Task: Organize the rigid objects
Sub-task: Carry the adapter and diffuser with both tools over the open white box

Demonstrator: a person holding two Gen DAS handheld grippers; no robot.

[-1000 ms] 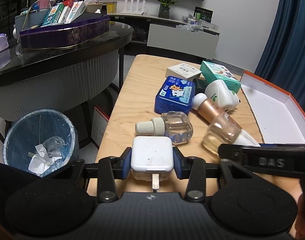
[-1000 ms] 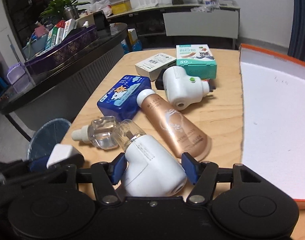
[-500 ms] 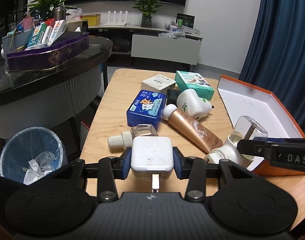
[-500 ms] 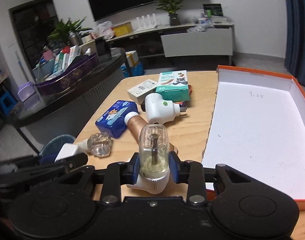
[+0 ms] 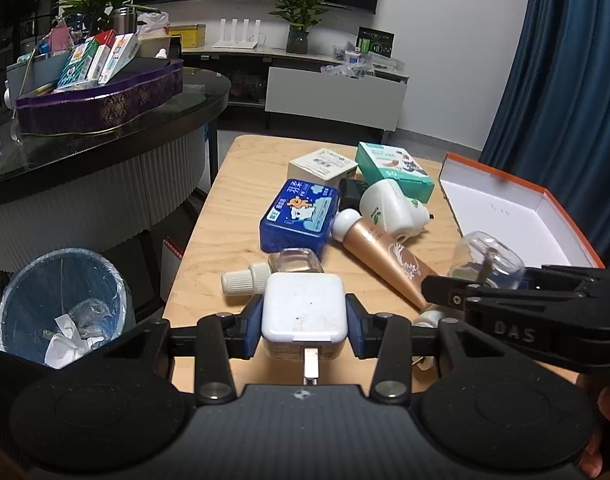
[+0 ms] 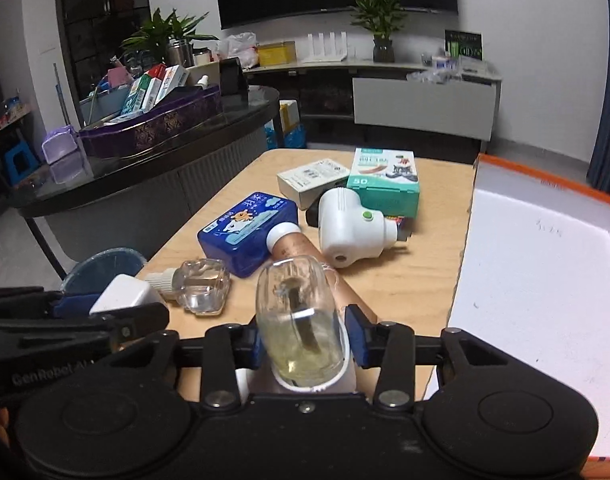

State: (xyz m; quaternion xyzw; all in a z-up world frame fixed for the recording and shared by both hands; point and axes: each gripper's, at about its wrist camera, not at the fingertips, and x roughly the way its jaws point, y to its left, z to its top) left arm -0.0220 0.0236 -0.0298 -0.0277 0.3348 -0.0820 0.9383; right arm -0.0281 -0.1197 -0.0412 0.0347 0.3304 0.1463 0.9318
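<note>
Both pairs of jaws were clamped on something: our left gripper [image 5: 305, 330] held the white charger [image 5: 304, 307] by its sides, prongs toward the camera, and our right gripper [image 6: 305, 346] pinched the repellent bottle [image 6: 299, 320], its clear reservoir pointing away from us and its white base tucked back between the pads. Both pieces hung above the near end of the table [image 5: 241, 184], the bottle just beside the near left corner of the orange box [image 6: 545, 280].

That box lay open and, as far as we could see, had nothing in it, so we judged the sorting barely begun. These two were the only items lifted.

Left on the wood were the glass vial [image 6: 203, 286] nearest us, the blue tin [image 6: 247, 230] behind it, the bronze tube [image 5: 385, 258] lying slantwise against the tin, the white plug-in [image 6: 351, 230], a dark object half hidden behind it, and farther off the white carton [image 5: 323, 168] and teal carton [image 6: 385, 182], side by side.

A bin [image 5: 61, 300] stood on the floor to the left.
</note>
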